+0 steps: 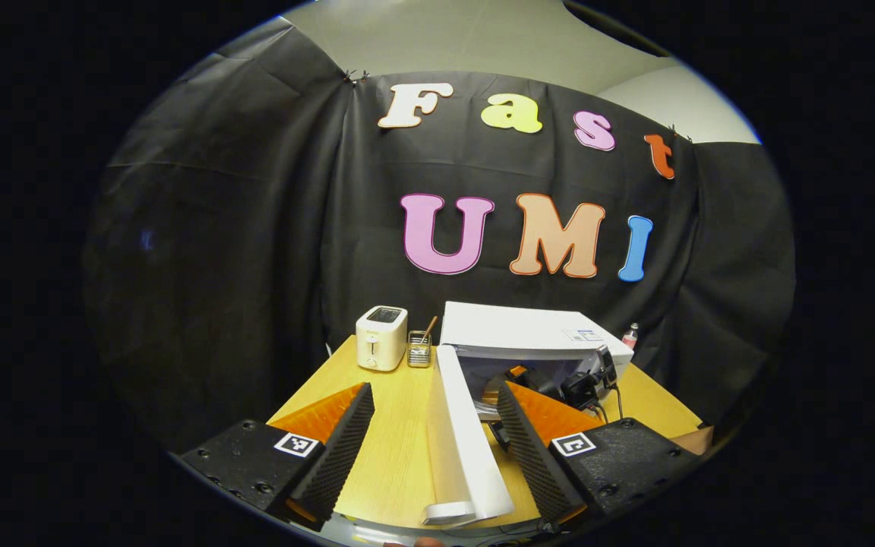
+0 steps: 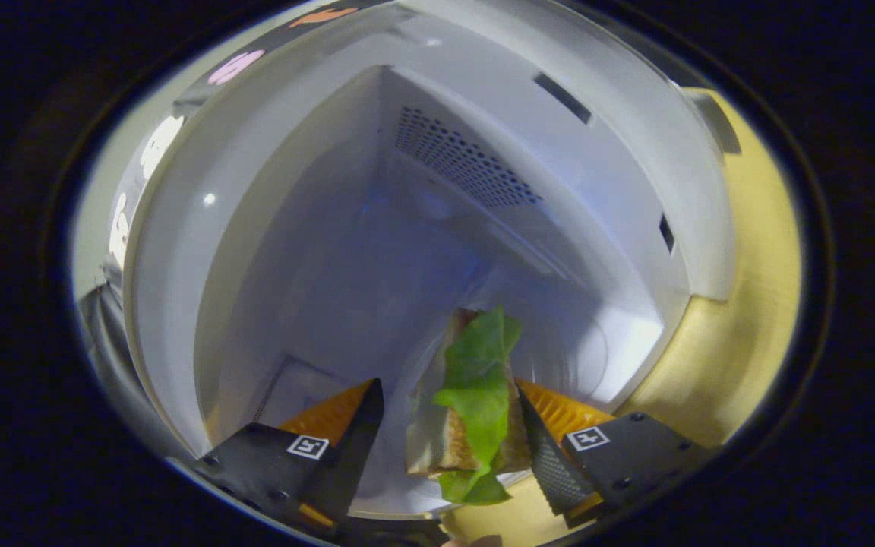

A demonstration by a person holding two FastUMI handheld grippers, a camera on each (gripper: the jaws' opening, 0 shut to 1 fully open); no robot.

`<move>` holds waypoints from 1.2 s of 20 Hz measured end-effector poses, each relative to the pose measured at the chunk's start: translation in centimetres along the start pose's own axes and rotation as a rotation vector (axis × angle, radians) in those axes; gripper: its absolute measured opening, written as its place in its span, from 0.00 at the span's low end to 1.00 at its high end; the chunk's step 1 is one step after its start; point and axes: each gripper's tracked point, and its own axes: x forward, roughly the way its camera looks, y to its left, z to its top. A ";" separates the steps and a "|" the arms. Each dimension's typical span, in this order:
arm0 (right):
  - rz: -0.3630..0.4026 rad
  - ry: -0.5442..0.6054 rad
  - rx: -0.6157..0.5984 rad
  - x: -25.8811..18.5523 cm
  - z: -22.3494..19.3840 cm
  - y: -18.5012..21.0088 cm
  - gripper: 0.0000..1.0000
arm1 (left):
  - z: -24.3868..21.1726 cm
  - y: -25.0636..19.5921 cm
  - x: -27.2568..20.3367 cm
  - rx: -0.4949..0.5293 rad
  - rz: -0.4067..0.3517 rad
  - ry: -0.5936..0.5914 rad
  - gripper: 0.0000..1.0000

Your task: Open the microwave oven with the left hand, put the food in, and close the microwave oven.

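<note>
Inside microwave (image 2: 422,251), sandwich (image 2: 472,403) between parted right gripper (image 2: 449,444).

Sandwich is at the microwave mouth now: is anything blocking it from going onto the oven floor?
Nothing visible does. The door is swung wide, and the cavity ahead of the sandwich looks bare.

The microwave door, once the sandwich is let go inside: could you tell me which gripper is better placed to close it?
Left, probably. The left gripper is open with the swung-out door between its fingers, while the right gripper is inside the microwave beside the sandwich.
</note>
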 end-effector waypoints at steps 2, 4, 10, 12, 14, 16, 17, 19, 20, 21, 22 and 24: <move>0.000 -0.004 -0.109 0.1 0.3 -0.2 0.87 | -0.3 -0.3 -0.1 0.002 -0.008 0.004 0.96; -0.016 -0.002 -0.236 0.3 0.4 -0.7 0.87 | -0.4 -0.5 0.0 0.003 -0.017 0.008 0.96; 0.005 -0.028 -0.543 -0.2 1.9 -1.3 0.98 | -0.3 -0.2 -0.4 0.008 -0.011 -0.005 0.96; 0.039 -0.036 -0.598 -0.9 2.3 -0.7 0.98 | -0.4 0.0 -0.4 0.007 -0.008 -0.005 0.96; 0.082 -0.037 -0.646 -1.8 2.4 -0.1 0.88 | -0.3 0.1 -0.4 0.007 -0.008 -0.007 0.96; 0.126 -0.033 -0.689 -2.8 2.5 0.6 0.88 | -0.4 0.0 -0.4 0.009 -0.014 -0.009 0.96; 0.137 -0.024 -0.696 -3.3 2.5 0.7 0.88 | -0.5 0.0 -0.4 0.012 -0.016 -0.012 0.96; 0.163 -0.006 -0.722 -4.8 2.4 0.8 0.88 | -0.2 -0.1 -0.5 0.018 -0.018 -0.020 0.96; 0.187 -0.006 -0.742 -6.0 2.4 1.1 0.88 | -0.2 -0.1 -0.5 0.020 -0.019 -0.023 0.96; 0.205 -0.016 -0.768 -7.2 2.7 1.3 0.89 | -0.3 -0.1 -0.6 0.029 -0.019 -0.024 0.96; 0.228 -0.021 -0.791 -8.3 2.7 1.5 0.90 | -0.4 0.2 -0.8 0.041 -0.014 -0.023 0.96; 0.262 -0.015 -0.825 -10.4 2.9 1.7 0.90 | -0.6 0.8 -1.0 0.062 -0.003 -0.025 0.96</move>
